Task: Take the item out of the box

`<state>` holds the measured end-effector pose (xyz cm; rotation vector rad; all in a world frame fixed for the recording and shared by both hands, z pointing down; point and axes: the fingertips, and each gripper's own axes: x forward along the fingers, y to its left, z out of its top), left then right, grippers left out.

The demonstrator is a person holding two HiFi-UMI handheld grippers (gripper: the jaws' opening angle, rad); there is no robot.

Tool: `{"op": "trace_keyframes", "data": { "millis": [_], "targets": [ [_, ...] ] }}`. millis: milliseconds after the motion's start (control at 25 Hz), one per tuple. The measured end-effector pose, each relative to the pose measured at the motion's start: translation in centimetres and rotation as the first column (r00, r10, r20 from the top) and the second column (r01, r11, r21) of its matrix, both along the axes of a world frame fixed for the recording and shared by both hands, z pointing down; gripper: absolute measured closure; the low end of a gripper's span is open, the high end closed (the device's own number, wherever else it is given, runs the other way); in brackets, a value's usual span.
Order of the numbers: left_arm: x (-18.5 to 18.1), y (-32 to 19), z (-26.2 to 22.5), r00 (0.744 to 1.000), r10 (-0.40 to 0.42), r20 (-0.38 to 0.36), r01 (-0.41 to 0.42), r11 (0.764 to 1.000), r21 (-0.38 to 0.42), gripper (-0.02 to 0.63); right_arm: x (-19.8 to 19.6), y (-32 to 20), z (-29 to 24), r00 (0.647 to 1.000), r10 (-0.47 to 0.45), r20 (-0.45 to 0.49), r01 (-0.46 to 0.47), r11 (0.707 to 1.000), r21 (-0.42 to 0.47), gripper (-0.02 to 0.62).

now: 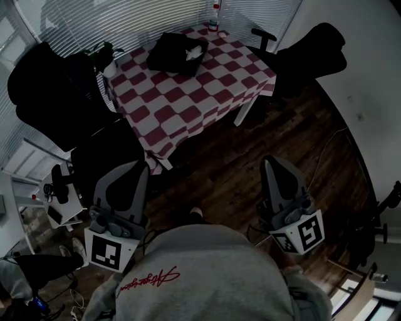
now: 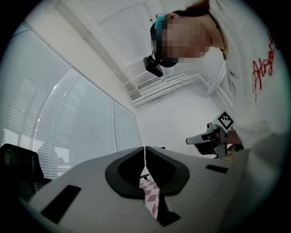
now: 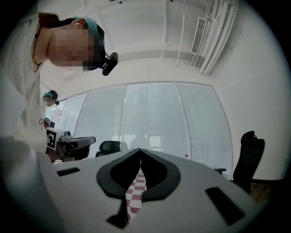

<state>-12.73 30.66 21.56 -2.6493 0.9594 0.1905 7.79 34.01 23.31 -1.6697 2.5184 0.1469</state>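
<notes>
Two grey handheld tools, left gripper (image 1: pixel 139 168) and right gripper (image 1: pixel 274 164), both clenched empty, well apart from red-white checkered worktop (image 1: pixel 207 94) carrying black box (image 1: pixel 168 55) with white item (image 1: pixel 195 51).

A checked tablecloth (image 1: pixel 194 94) covers the table (image 1: pixel 243 114), with a bottle (image 1: pixel 214 17) at its far edge. Black chairs (image 1: pixel 53 94) stand either side on the wooden floor (image 1: pixel 301 157).

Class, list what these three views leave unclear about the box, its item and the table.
- Head view: the white item in the black box, too small and dim to identify.
- Gripper views: shut jaws hide the checkered table except a sliver; box unseen.
</notes>
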Motion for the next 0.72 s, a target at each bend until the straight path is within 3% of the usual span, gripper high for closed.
{"op": "trace_keyframes", "data": {
  "millis": [720],
  "targets": [
    [1.8, -0.6, -0.1, 1.000, -0.019, 0.001, 0.019, 1.000, 0.003, 0.586, 2.0, -1.0, 0.2, 1.000, -0.018, 0.013, 0.018, 1.000, -0.003, 0.584]
  ]
}}
